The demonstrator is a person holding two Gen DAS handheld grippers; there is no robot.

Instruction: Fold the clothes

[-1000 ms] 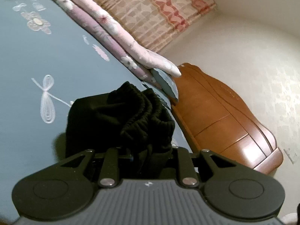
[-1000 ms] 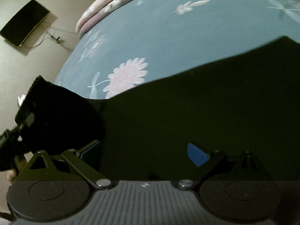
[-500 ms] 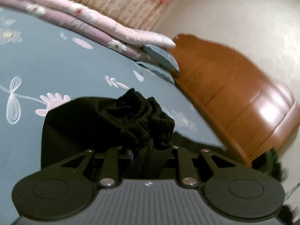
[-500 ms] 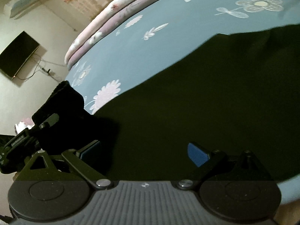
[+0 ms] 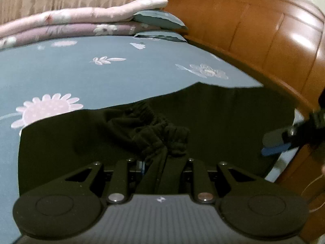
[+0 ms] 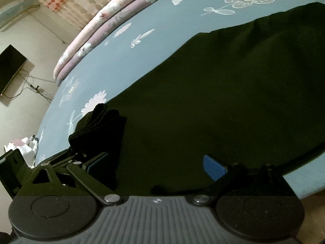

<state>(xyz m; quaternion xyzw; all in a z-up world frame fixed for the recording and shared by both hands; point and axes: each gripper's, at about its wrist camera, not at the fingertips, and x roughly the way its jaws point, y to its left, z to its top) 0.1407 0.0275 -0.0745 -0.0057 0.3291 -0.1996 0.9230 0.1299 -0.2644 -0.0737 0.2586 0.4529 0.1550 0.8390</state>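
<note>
A black garment (image 6: 223,85) lies spread on the blue flowered bedsheet (image 5: 101,75). In the left wrist view my left gripper (image 5: 162,162) is shut on its bunched elastic band (image 5: 154,130), which stands up in a ruffled lump over the flat cloth. The right wrist view shows that lump (image 6: 99,124) at the left, with the left gripper (image 6: 75,158) under it. My right gripper (image 6: 156,164) hovers low over the garment with its blue pads (image 6: 213,166) wide apart, open, gripping nothing. Its tip (image 5: 274,144) shows at the right edge of the left wrist view.
A wooden headboard (image 5: 254,30) rises along the bed's right side. Folded pink and purple quilts (image 5: 81,20) and a blue pillow (image 5: 158,18) lie at the far edge. A wall TV (image 6: 10,69) with cables hangs beyond the bed. The mattress edge (image 6: 300,183) runs close by.
My left gripper has rolled and carried the bunched band across the bed toward the right gripper, laying black cloth over more of the garment. The right gripper shifted slightly and stayed open.
</note>
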